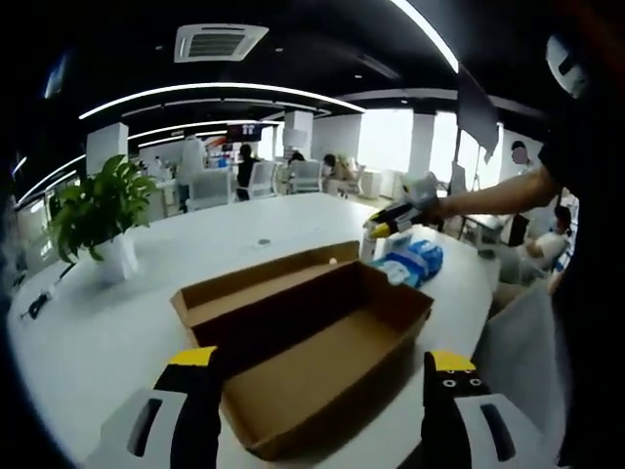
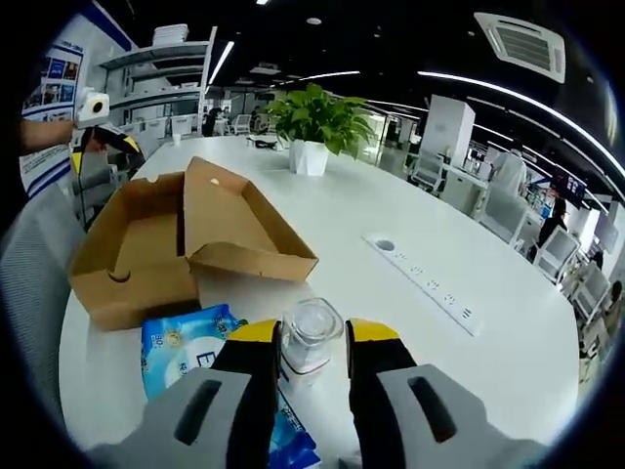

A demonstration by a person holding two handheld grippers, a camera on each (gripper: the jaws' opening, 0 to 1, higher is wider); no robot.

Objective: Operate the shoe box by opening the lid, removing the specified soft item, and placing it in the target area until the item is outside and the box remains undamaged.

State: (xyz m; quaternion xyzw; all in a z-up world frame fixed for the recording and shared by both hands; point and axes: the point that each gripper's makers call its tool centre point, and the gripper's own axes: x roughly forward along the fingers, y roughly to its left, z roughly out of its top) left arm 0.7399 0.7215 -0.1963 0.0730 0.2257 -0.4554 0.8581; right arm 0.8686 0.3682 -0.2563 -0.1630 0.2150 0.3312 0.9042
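Cardboard shoe box (image 1: 312, 366) lay open mid-frame between my wide left gripper (image 1: 327, 391); my right gripper (image 2: 312, 357) narrowly flanked a clear jar (image 2: 311, 337).

I saw a bright office lit by curved ceiling light strips (image 1: 210, 93), with far windows (image 1: 395, 137) blown out white. Fisheye bending warped the edges, the white table (image 2: 488, 254) glared, and both views looked soft.
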